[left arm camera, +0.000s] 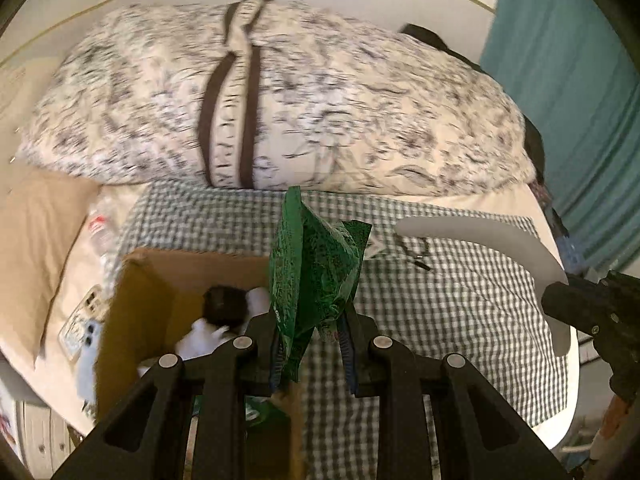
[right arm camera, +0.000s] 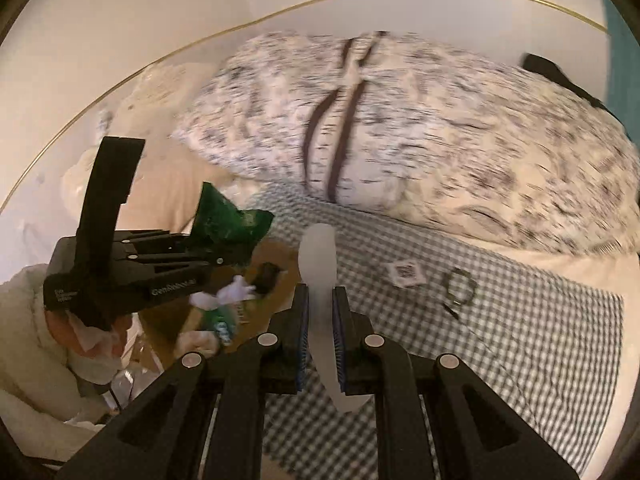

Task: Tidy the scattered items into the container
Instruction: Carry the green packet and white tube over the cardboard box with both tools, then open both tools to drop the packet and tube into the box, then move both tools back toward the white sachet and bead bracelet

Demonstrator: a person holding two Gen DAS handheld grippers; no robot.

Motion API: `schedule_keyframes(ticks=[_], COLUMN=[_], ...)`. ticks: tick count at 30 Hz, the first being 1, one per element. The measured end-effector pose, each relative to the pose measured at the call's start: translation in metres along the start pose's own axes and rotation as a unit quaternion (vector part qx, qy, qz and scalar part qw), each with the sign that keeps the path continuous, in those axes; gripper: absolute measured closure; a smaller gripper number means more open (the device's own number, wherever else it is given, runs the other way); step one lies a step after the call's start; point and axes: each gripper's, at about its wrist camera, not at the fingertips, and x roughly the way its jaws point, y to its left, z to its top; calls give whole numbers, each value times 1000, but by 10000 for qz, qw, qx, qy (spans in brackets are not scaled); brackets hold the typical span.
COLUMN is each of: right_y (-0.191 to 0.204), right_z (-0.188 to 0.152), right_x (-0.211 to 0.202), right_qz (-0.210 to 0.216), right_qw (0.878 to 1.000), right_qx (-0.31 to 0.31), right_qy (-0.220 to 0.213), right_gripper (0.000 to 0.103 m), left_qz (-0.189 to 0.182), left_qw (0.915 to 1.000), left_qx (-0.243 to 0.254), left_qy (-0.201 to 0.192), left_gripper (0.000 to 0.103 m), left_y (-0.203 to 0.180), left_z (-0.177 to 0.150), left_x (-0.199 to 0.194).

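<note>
I see a crinkled glossy green foil packet point(left arm camera: 316, 264), a smooth matt white plastic piece point(right arm camera: 320, 280), a matt brown cardboard box point(left arm camera: 136, 304), and woven gingham cloth point(left arm camera: 460, 300) over the bed.

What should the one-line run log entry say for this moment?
left gripper: shut on green packet | right gripper: shut on white curved piece | cardboard box: open
</note>
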Motion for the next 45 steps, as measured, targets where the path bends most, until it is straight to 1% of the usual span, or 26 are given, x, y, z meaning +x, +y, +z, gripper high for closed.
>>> schedule_keyframes(ticks=[4,6,11,14,17,24,27,28,30,31,32,33,34,35,36,39,43,45], right_y=[34,51,82,97,107,109,108,107,105,104,103,103,103,102,100,92,72,58], right_z=[10,15,20,19,16,0,-4,-5,-4,-4,-3,-1,0,1,3,7,6,3], right_x=[18,31,65,87,114,162,175,178,182,182,182,181,181,178,176,169,157,148], right_qz=[321,479,816,922,976,911,869,853,809,878,884,787,682,623,631,572,406,277], right_qw=[9991,9978,9941,9921,9904,9882,9880,9881,9889,9887,9890,9903,9914,9925,9930,9943,9959,9966], right_qx=[-288,-434,-609,-666,-652,-481,-406,-382,-312,-270,-251,-259,-270,-275,-263,-212,-53,59], right_qy=[56,151,375,538,735,1129,1212,1223,1207,1189,1155,1118,1080,1020,959,873,812,775], right_gripper=[92,92,92,92,92,91,87,82,80,74,68,49,38,38,38,38,38,38], left_qz=[222,335,558,649,656,550,501,502,526,545,563,608,686,748,770,852,820,801], left_qw=[9992,9984,9955,9937,9923,9902,9895,9893,9886,9882,9878,9873,9868,9865,9862,9846,9853,9862], left_qx=[-319,-459,-729,-817,-848,-803,-798,-791,-801,-816,-833,-846,-857,-869,-887,-907,-880,-821], left_qy=[18,40,246,419,627,1005,1099,1122,1159,1175,1193,1201,1188,1170,1166,1225,1214,1190], left_gripper=[79,79,79,79,79,79,79,79,72,68,51,40,23,14,11,7,7,5], left_y=[33,48,85,101,114,124,126,126,126,126,126,126,126,126,126,124,114,106], left_z=[-11,-17,-39,-52,-63,-82,-86,-86,-86,-86,-86,-85,-84,-83,-82,-77,-68,-63], left_x=[-7,-8,-4,5,18,51,63,66,71,73,75,75,75,74,74,75,75,74])
